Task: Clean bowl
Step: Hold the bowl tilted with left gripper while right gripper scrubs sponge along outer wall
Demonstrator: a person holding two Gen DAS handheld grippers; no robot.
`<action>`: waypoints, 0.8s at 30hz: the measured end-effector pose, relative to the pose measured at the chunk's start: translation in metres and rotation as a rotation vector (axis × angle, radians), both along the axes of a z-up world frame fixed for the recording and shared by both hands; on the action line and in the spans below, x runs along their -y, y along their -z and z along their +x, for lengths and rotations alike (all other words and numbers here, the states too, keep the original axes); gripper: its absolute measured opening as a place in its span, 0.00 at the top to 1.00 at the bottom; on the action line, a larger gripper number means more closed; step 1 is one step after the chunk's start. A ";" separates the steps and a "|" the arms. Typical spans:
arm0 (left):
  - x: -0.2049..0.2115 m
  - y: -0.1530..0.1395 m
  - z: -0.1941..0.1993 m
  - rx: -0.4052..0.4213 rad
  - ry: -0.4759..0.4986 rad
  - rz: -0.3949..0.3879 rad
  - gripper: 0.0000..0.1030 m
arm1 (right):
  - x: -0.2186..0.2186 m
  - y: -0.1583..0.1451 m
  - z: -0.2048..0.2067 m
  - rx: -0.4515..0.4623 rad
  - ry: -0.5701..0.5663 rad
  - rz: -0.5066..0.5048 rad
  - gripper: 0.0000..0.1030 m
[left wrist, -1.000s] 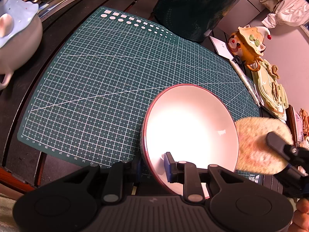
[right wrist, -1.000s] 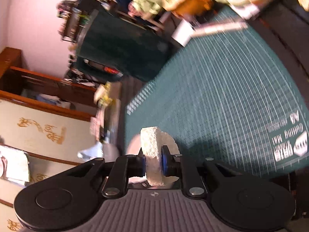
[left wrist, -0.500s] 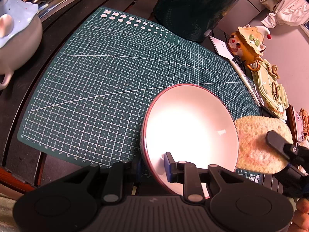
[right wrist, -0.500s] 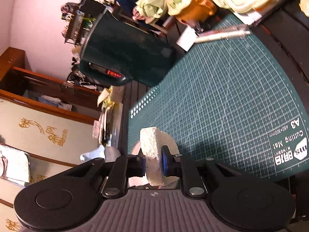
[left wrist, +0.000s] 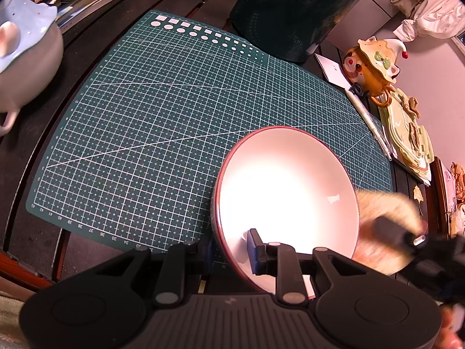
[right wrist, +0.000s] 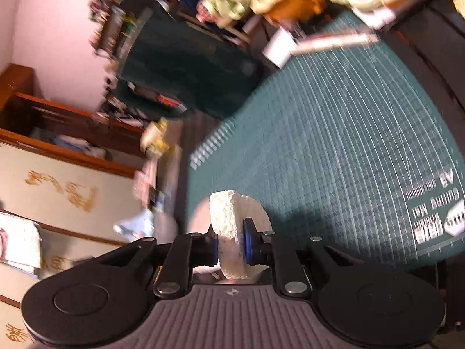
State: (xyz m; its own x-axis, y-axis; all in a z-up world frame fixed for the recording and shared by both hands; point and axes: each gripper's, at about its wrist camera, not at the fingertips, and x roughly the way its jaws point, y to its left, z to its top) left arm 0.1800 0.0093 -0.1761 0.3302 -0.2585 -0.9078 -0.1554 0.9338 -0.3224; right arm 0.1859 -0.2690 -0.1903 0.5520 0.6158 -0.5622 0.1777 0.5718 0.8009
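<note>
A white bowl (left wrist: 286, 192) with a dark red rim is tilted up over the green cutting mat (left wrist: 162, 110). My left gripper (left wrist: 229, 250) is shut on its near rim, one finger inside and one outside. A pale yellow round sponge (left wrist: 383, 218), blurred, sits just right of the bowl's rim, and my right gripper (left wrist: 407, 238) holds it there. In the right wrist view the right gripper (right wrist: 230, 247) is shut on the sponge (right wrist: 232, 224), and a pale blurred edge of the bowl (right wrist: 197, 218) shows just left of it.
A dark green kettle (left wrist: 290, 8) stands at the mat's far edge. A white lidded pot (left wrist: 26, 61) sits at the left. An orange figurine (left wrist: 372, 69), a pen (left wrist: 369, 122) and stacked green plates (left wrist: 407, 139) line the right side.
The sponge in my right gripper has dropped lower beside the bowl's right rim and is now blurred by motion. The bowl and my left gripper have stayed put.
</note>
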 end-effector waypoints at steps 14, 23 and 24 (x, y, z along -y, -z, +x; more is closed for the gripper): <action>0.000 0.000 0.001 0.002 0.002 0.003 0.78 | 0.006 -0.007 -0.003 0.054 0.028 0.013 0.85; -0.008 -0.001 0.010 0.009 0.021 -0.005 0.85 | 0.004 0.001 -0.005 0.011 0.012 0.007 0.85; -0.009 -0.001 0.011 0.015 0.017 -0.002 0.86 | 0.004 0.001 -0.006 0.011 0.011 0.008 0.84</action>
